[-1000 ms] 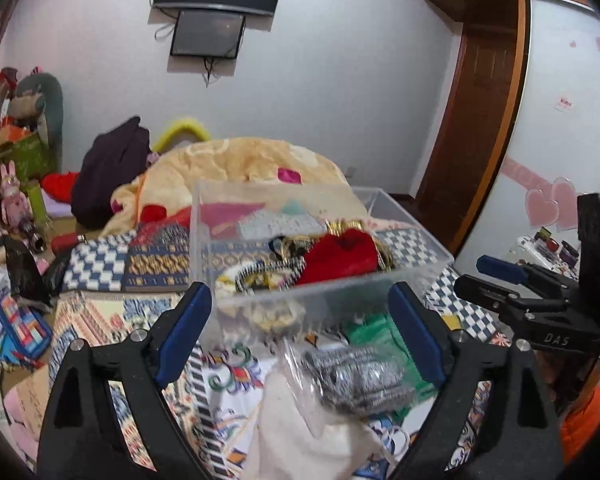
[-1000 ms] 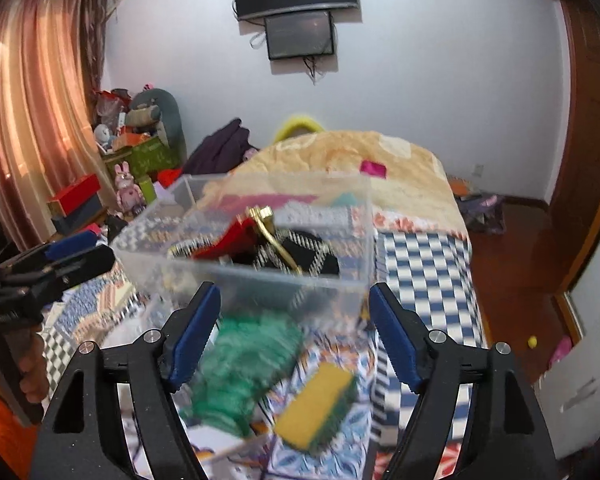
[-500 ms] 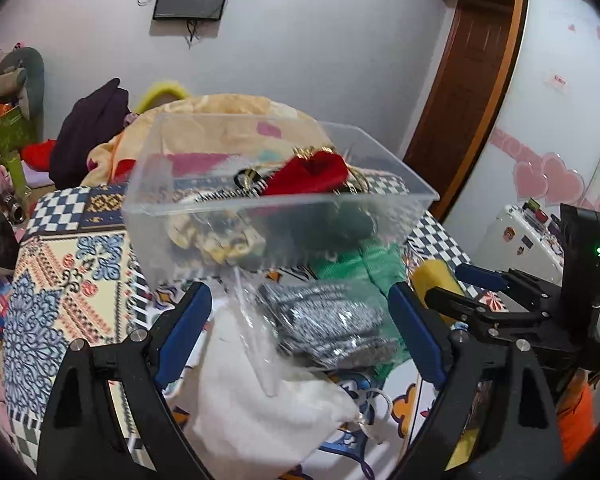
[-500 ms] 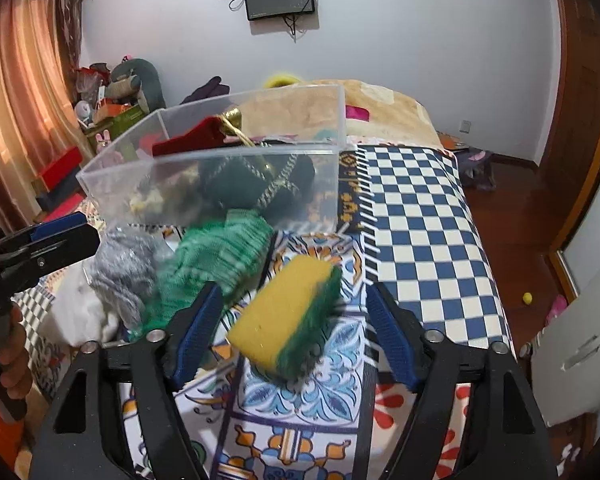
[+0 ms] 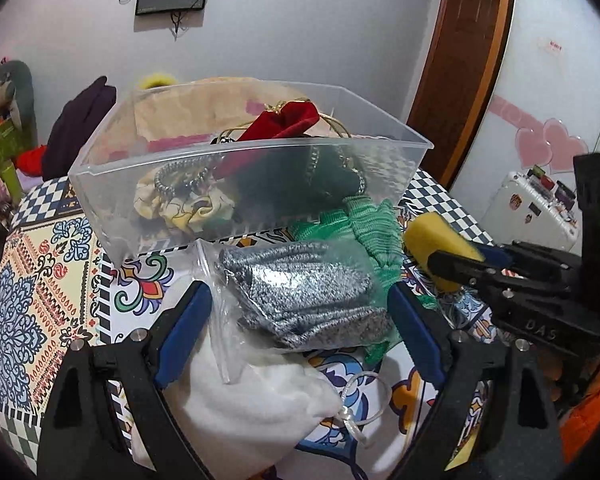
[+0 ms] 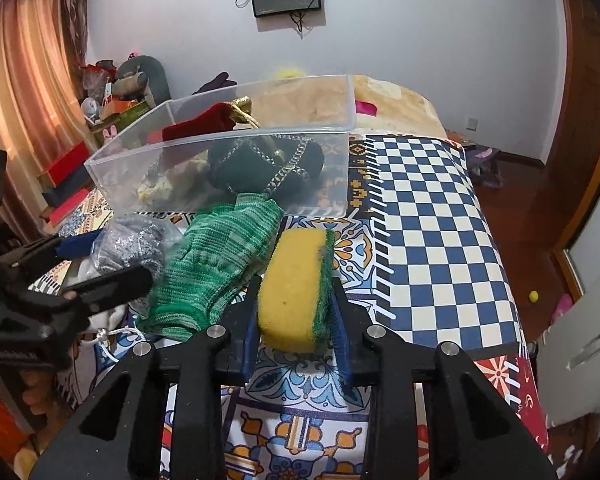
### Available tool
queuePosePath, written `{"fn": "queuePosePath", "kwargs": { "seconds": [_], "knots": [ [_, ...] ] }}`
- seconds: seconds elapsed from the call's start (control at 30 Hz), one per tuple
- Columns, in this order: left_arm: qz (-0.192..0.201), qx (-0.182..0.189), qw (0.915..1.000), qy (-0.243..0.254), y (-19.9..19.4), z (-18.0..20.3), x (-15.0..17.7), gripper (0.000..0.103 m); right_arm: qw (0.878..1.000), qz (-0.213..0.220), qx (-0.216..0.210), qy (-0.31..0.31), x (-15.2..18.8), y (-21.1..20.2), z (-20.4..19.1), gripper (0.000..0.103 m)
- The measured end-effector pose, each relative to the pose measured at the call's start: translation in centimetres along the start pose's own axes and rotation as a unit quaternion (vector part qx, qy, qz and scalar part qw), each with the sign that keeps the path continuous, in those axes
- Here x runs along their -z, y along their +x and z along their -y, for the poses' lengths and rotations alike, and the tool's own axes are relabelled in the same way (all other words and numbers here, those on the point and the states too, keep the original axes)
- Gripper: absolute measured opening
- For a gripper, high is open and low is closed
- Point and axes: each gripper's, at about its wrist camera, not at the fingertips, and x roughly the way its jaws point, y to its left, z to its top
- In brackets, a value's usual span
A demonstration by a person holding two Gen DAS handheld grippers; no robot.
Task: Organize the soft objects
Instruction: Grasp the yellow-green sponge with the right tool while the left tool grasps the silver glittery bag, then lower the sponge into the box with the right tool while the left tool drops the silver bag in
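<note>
We're pinching the sponge in the right gripper at lower centre. Left gripper is gaping wide, empty, around the bagged silver cloth. Compressed foam risks squirting out on the lift to the clear bin

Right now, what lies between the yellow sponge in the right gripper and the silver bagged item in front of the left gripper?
The green knit glove lies between the sponge and the silver bagged item, clearest in the right wrist view.
</note>
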Motion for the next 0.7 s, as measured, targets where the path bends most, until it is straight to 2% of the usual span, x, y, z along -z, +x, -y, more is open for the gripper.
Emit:
{"fn": "queuePosePath", "kwargs": {
  "seconds": [0.17, 0.23, 0.3, 0.47, 0.7],
  "knots": [
    [-0.001, 0.002, 1.0, 0.0, 0.3, 0.1, 0.2, 0.065, 1.0, 0.008, -0.001, 0.002, -0.2, -0.4, -0.2, 0.028],
    [0.002, 0.001, 1.0, -0.005, 0.1, -0.3, 0.2, 0.051, 1.0, 0.012, -0.002, 0.001, -0.3, -0.6, -0.2, 0.028],
    [0.003, 0.003, 0.9999, -0.011, -0.1, -0.7, 0.0, 0.044, 1.0, 0.016, -0.004, 0.002, -0.4, -0.8, -0.3, 0.028],
    [0.014, 0.008, 0.9998, -0.013, -1.1, -1.0, -0.2, 0.041, 1.0, 0.026, -0.004, -0.002, -0.7, -1.4, -0.6, 0.028],
    [0.051, 0.011, 0.9986, -0.008, -3.7, -0.8, -1.1, 0.041, 0.999, 0.05, -0.004, -0.006, -1.7, -2.7, -1.2, 0.028]
  ]
}}
